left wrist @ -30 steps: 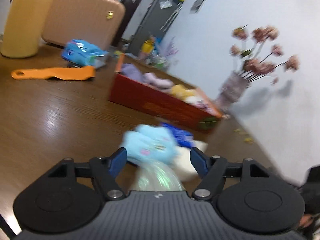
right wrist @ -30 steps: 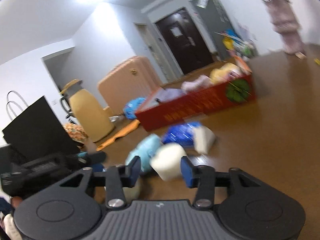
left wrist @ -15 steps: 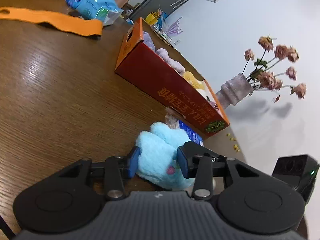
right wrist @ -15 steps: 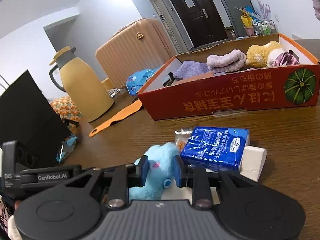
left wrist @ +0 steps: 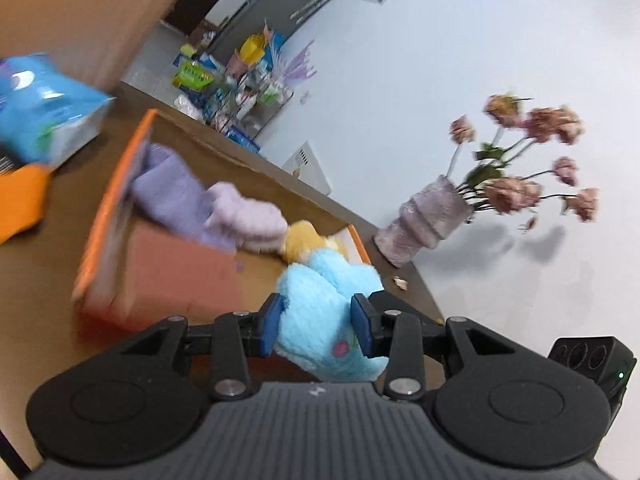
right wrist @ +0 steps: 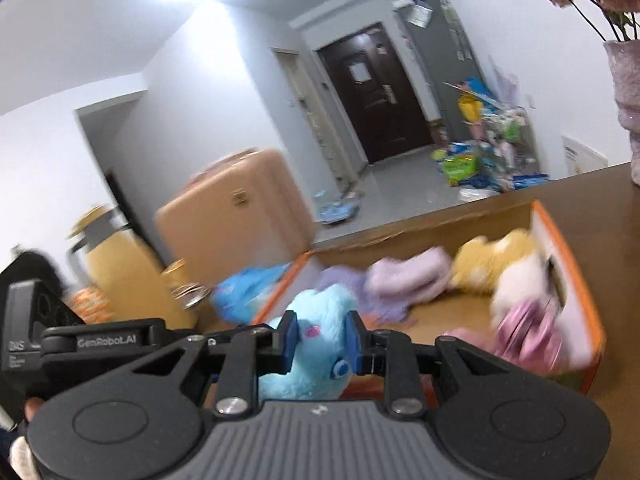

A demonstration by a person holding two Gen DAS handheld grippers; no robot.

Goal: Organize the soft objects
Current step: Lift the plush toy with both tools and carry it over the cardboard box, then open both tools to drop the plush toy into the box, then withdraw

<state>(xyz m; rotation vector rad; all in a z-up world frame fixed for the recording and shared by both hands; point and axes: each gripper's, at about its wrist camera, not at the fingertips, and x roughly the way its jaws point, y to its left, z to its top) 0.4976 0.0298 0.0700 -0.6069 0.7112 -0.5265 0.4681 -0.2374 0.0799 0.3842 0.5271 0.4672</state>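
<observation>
Both grippers are shut on the same light blue plush toy. My left gripper pinches it between its blue pads, and my right gripper pinches the plush from the other side. The toy is lifted off the table and hangs over the near edge of the red-orange cardboard box. The box holds a purple cloth, a lilac fluffy item, a yellow plush and a pink-white soft item.
A blue tissue pack and an orange strap lie on the wooden table left of the box. A vase of dried flowers stands behind the box near the wall. A tan suitcase and a yellow jug stand at the back left.
Both grippers closed on the blue plush on the table, lifted it and carried it forward to the box. The blue handkerchief pack and white sponge are out of view.
</observation>
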